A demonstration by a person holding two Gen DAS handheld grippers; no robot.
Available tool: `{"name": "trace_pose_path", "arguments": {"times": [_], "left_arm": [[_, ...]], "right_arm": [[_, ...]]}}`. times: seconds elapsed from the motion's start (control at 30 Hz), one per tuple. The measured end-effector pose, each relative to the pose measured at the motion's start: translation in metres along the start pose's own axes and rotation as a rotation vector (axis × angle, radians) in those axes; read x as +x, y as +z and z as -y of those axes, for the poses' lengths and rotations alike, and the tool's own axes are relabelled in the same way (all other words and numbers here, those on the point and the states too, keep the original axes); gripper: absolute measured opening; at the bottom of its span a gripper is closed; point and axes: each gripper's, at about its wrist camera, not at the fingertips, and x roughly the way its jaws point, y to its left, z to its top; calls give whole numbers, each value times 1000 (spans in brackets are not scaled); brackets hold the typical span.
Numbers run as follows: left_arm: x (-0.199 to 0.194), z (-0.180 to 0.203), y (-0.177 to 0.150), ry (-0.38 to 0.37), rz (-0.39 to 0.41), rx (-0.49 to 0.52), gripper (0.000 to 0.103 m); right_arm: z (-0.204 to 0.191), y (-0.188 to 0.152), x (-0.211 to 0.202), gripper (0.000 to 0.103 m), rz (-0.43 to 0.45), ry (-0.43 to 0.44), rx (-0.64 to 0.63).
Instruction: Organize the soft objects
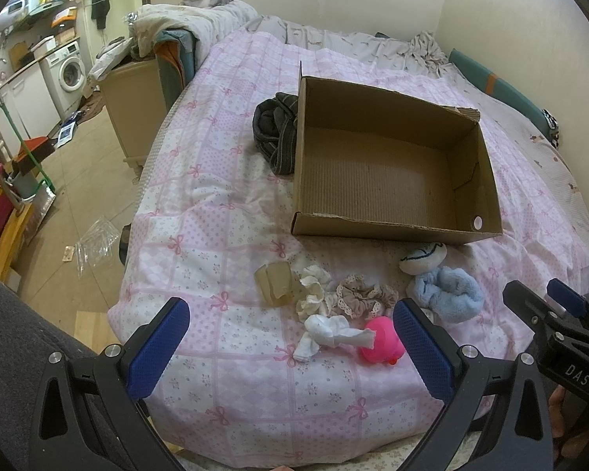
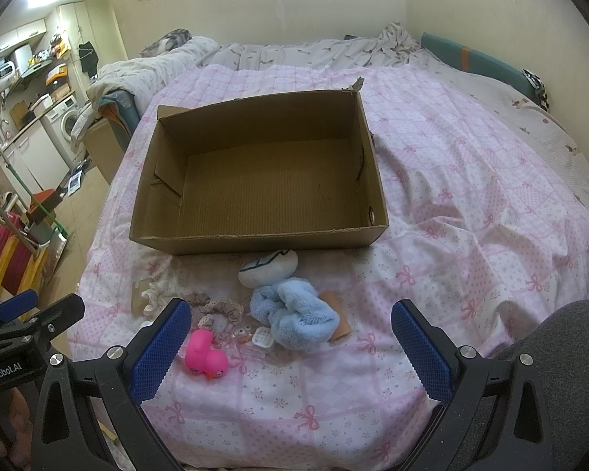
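Inspecting both wrist views: the left gripper (image 1: 290, 347) and right gripper (image 2: 290, 347) each hover above the near edge of the pink bow-print quilt (image 1: 224, 180), fingers spread wide, nothing between them.

The cardboard box (image 1: 377, 227) sits mid-bed, open side up and holding nothing, its long axis running roughly across the bed.

Only the left view shows a dark knit garment (image 1: 275, 137) touching the box's left wall, and a knotted white cloth (image 1: 330, 333) beside the pink rubber duck (image 1: 383, 341). Only the right view shows a brown cardboard piece (image 2: 335, 318) under the blue fleece cloth (image 2: 294, 314) and small clear items (image 2: 255, 337) near it.

In both views a white plush (image 2: 269, 269) lies just before the box, with lace scrunchies (image 1: 363, 298) to its left.

Readable writing: "DAS" on the right gripper body in the left view; "GenRobot.AI" on the left gripper body in the right view.
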Motion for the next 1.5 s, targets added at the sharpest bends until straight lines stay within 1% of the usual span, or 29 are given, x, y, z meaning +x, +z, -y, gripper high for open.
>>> {"name": "trace_pose_path", "arguments": {"times": [0.47,0.6,0.7,0.93,1.03,1.1,1.17,1.33,1.4,1.5], "left_arm": [[1,-1,0,-1,-3,0,103],[2,-3,-1,-1,-7,-2,103],[3,-3,-3,-2,-8,-5,103],[5,-1,-5,-3,-14,-1,103],[6,0,-4,-1,-20,-8,103],[4,-1,-2,14,-24,-14,103],[3,-2,3,1,-35,-13,103],[6,-3,21,43,-68,3,103],[11,-8,29,41,-99,0,103],[20,-15,39,19,-148,-15,103]], "right_arm": [[0,0,0,103,1,-1,-2],[-6,-1,-1,103,-3,-2,2],[1,0,2,103,-6,-1,6],[1,0,2,103,-5,-2,4],[0,0,2,103,-6,-3,6],[0,0,2,103,-7,-1,4],[1,1,2,103,-13,0,2],[-1,15,-3,103,-36,46,-10],[0,23,-1,103,-59,75,-3],[0,37,7,103,-117,126,-10]]}}
